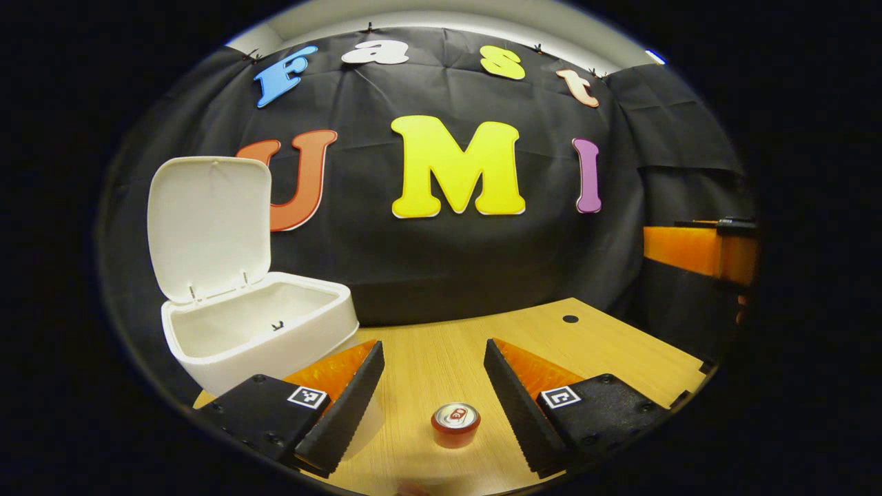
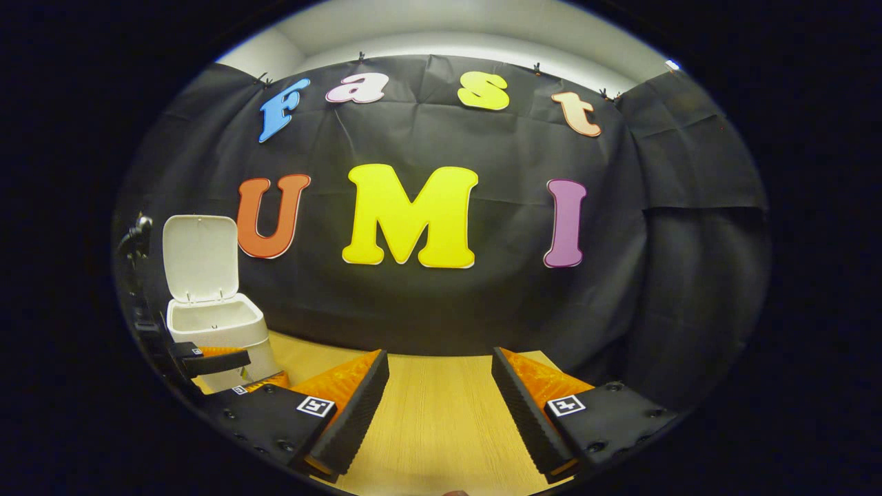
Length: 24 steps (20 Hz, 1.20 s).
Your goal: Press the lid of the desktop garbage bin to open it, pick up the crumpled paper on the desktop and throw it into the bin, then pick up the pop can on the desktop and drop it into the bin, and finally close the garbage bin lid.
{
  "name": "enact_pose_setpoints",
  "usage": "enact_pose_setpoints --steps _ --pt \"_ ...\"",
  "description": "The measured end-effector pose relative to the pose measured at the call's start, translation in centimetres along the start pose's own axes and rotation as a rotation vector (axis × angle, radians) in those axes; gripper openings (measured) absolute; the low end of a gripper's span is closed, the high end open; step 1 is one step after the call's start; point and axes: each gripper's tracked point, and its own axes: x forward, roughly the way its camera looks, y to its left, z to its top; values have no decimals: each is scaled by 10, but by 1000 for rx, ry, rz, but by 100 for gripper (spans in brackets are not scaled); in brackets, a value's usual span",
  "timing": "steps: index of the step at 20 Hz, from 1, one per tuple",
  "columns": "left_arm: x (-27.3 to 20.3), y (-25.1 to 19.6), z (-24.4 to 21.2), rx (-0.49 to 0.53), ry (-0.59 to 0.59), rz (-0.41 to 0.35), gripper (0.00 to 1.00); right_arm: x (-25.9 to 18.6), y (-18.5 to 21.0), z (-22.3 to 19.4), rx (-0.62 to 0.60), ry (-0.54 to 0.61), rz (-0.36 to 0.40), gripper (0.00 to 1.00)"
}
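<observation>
- Left gripper (image 1: 434, 386) hangs spread wide, holding nothing, over the wooden desktop (image 1: 620, 351).
- Right gripper (image 2: 441, 396) is equally spread and empty.
- Garbage bin (image 1: 255, 337) stands far left, lid (image 1: 207, 227) upright.
- Pop can (image 1: 455, 424) stands upright between the left fingers, untouched.

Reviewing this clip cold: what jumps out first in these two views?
The white bin stands at the left of the wooden desktop with its lid swung fully upright, the cavity open. In the left gripper view a red pop can stands upright on the desktop, between the spread fingers of the left gripper. The right gripper is open too, over bare wood.
</observation>
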Motion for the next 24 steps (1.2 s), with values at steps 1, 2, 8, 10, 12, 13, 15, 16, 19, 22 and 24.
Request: enact_pose_setpoints --steps 1,2,8,10,12,13,15,16,19,22,24 --pt "7 -4 -10 4 16 -6 96 -4 -2 -2 6 7 0 95" --pt "11 -6 -22 7 36 -11 96 -6 -3 -6 13 14 -4 95" --pt "43 -21 -91 -5 174 -40 97 -12 -3 -27 -4 75 -9 95" --pt "51 -20 -111 -16 213 -29 100 -15 -3 -29 -17 86 -7 96" --pt "56 -19 -126 -29 249 -23 97 -18 -3 -28 -22 90 -6 96" --pt "58 -18 -134 -29 265 -17 98 -19 -3 -28 -21 92 -6 96" --pt "63 -17 -148 -18 289 -9 98 -20 -3 -29 -11 101 -6 96" --pt "66 -18 -154 -13 300 -11 98 -21 -3 -31 -8 106 -8 96" --pt "67 -17 -167 9 331 -17 98 -24 -5 -33 -11 115 -15 96" --pt "68 -18 -172 6 338 -21 98 -27 -7 -31 -17 110 -24 96" --pt "67 -18 -170 7 331 -14 97 -28 -7 -31 -16 111 -26 96"
